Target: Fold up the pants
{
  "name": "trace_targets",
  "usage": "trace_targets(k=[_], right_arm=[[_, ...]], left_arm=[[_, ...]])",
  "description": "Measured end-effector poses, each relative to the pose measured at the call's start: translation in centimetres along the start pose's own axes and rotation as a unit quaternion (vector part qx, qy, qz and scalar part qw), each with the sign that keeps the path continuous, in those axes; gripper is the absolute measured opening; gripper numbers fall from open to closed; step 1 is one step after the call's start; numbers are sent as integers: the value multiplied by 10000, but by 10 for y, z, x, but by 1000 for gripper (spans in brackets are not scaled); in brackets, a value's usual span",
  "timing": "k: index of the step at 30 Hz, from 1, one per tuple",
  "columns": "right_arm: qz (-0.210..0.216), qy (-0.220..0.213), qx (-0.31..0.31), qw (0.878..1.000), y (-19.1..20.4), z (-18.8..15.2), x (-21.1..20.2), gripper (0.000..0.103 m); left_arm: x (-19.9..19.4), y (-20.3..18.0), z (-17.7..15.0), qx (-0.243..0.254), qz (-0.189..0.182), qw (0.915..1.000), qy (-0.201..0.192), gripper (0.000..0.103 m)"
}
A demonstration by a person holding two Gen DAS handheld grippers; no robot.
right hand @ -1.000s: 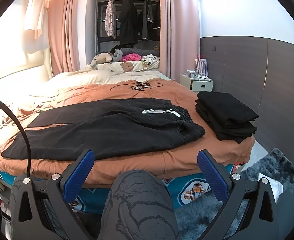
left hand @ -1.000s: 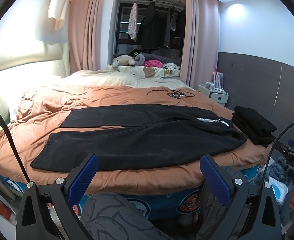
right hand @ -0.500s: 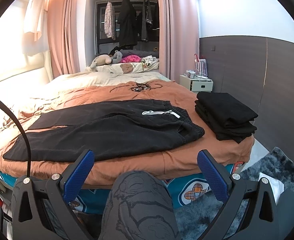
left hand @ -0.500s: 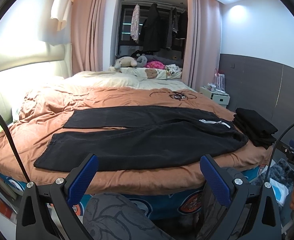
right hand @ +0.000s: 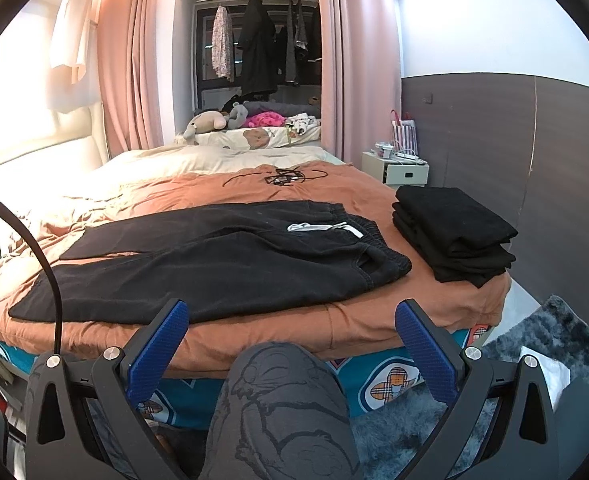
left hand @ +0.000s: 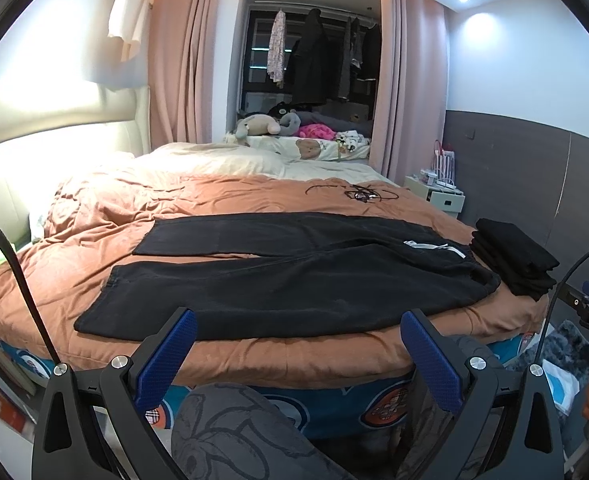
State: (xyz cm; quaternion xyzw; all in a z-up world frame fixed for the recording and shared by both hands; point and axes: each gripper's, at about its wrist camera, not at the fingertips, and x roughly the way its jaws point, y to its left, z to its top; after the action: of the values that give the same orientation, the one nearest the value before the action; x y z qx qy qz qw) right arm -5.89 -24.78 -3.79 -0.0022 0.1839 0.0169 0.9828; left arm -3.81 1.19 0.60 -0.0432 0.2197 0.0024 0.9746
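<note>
While both tools hung short of the bed, the black pants (left hand: pixel 294 280) lay spread flat on the orange bedspread (left hand: pixel 94 240), unfolded, with their two legs running toward the headboard side and the waistband toward the folded stack. The near leg lay along the bedspread's front edge; the far leg lay parallel just behind it, a thin wedge of orange showing between them. A white drawstring (right hand: pixel 322 227) rested on the pants near the waistband.

The left gripper (left hand: pixel 298 354) was spread wide, its blue fingers (left hand: pixel 166 354) well apart and holding nothing, hovering in front of the bedspread's front edge and not touching the pants. The right gripper (right hand: pixel 292 350) was likewise spread wide and held nothing, also in front of that edge, nearer the waistband end of the pants (right hand: pixel 214 264).

A stack of folded black clothes (right hand: pixel 454 236) sat on the bedspread just beyond the waistband, near it but apart, at the corner closest to the grey wall panel. A tangle of black cable (left hand: pixel 354 194) lay on the bedspread behind the pants, well apart from them. Beyond the bedspread sat stuffed toys (left hand: pixel 262 126), and a white nightstand (right hand: pixel 398 168) stood past its far corner. The person's knee in grey printed fabric (right hand: pixel 282 400) showed below the bedspread's front edge, between the right gripper's fingers.
</note>
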Motion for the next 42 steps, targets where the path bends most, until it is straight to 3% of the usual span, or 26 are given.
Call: trace_targets(k=[22, 32, 42], right_arm=[[42, 73, 30, 10000, -6, 6, 10, 103], [23, 158, 180, 9997, -16, 24, 32, 103], [-44, 595, 576, 9966, -31, 41, 77, 103]], left_arm=[[11, 11, 2, -250, 73, 9996, 72, 103], [36, 26, 13, -460, 238, 9984, 216, 103], [80, 60, 22, -960, 486, 9922, 625, 103]])
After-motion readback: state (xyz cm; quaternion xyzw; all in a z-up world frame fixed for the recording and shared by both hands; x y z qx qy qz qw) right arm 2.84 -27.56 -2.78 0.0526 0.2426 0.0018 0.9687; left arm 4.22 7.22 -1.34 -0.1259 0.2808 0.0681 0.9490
